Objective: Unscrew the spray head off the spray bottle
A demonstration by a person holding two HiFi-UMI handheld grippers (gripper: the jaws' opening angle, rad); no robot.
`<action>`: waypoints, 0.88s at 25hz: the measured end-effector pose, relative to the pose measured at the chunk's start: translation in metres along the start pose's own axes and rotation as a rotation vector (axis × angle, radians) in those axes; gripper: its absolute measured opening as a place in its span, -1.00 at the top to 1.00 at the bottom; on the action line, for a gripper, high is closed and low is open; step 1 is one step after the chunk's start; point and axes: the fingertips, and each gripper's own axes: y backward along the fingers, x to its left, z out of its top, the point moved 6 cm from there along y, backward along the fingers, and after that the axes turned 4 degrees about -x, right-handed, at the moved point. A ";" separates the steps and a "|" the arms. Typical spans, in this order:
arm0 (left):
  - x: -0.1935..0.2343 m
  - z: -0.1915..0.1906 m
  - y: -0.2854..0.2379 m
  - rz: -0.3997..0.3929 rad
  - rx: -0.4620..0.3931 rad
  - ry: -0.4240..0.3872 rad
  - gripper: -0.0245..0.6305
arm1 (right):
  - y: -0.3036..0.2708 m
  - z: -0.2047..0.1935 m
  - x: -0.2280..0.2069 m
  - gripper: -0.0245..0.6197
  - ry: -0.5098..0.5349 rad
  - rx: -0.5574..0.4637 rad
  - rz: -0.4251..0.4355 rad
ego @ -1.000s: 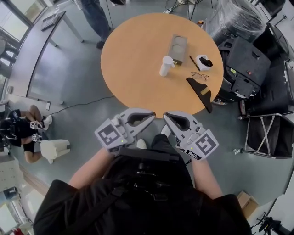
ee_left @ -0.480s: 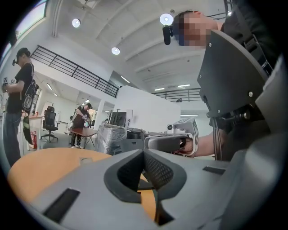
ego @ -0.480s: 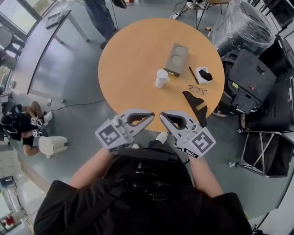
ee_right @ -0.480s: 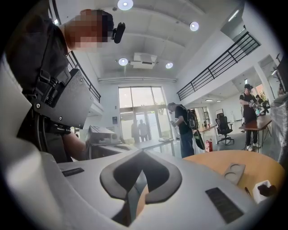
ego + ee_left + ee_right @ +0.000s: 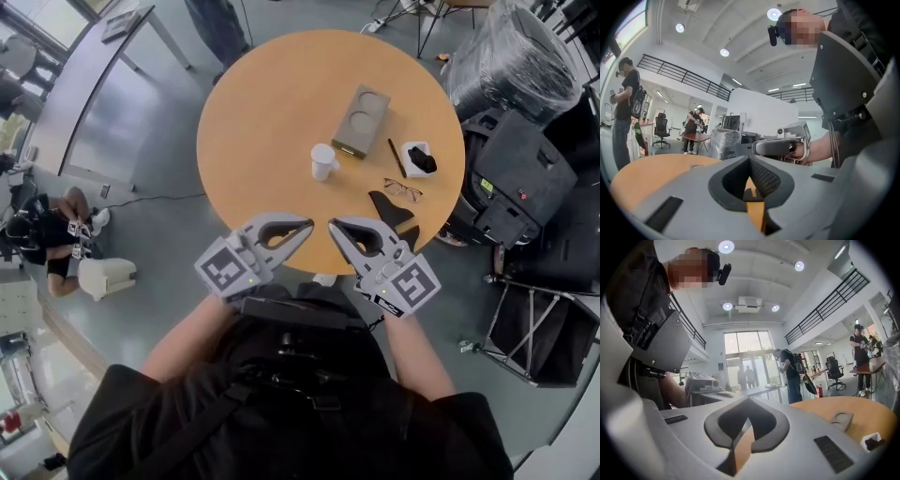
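A small white spray bottle [image 5: 322, 161] stands upright near the middle of the round orange table [image 5: 253, 103]. My two grippers hang side by side over the table's near edge, well short of the bottle. The left gripper [image 5: 305, 228] is shut with nothing between its jaws, and so is the right gripper [image 5: 336, 228]. In the left gripper view the shut left gripper [image 5: 750, 162] points across the tabletop [image 5: 651, 171], with the right gripper [image 5: 780, 146] beyond it. In the right gripper view the shut right gripper [image 5: 749, 402] shows table [image 5: 855, 409] behind; the bottle is hidden in both.
On the table lie a grey cup-holder tray [image 5: 361, 121], a pen [image 5: 397, 157], glasses [image 5: 403, 190], a small white box [image 5: 418, 159] and a black triangular piece [image 5: 394, 211]. Black cases [image 5: 520, 178] stand right of the table. A person sits on the floor [image 5: 47, 244] at left.
Both grippers and the wearer have come forward: the grippers now overlap the table's near edge, where a second ago they hung over the floor. The jaws stay shut.
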 end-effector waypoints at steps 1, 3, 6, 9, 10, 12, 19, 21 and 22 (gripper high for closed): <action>0.006 -0.004 -0.004 0.020 -0.005 0.002 0.91 | 0.000 -0.002 -0.006 0.94 -0.003 0.001 0.004; 0.017 -0.012 -0.010 0.056 -0.016 0.002 0.91 | -0.003 -0.008 -0.019 0.94 -0.009 0.004 0.009; 0.032 -0.026 -0.018 0.088 0.000 -0.001 0.91 | -0.009 -0.017 -0.034 0.94 -0.018 0.007 -0.002; 0.050 -0.039 -0.024 0.104 0.008 -0.001 0.91 | -0.019 -0.027 -0.049 0.92 -0.017 0.014 -0.032; 0.058 -0.043 -0.026 0.103 0.007 -0.005 0.91 | -0.024 -0.030 -0.054 0.91 -0.015 0.016 -0.045; 0.072 -0.052 -0.029 0.101 0.014 -0.016 0.91 | -0.034 -0.036 -0.064 0.87 -0.014 0.019 -0.071; 0.127 -0.094 -0.042 0.092 0.035 -0.037 0.90 | -0.065 -0.057 -0.098 0.83 -0.033 0.004 -0.143; 0.142 -0.115 -0.047 0.096 0.050 -0.025 0.90 | -0.072 -0.075 -0.108 0.83 -0.038 0.012 -0.161; 0.149 -0.127 -0.050 0.100 0.058 -0.014 0.90 | -0.076 -0.085 -0.114 0.83 -0.043 0.018 -0.168</action>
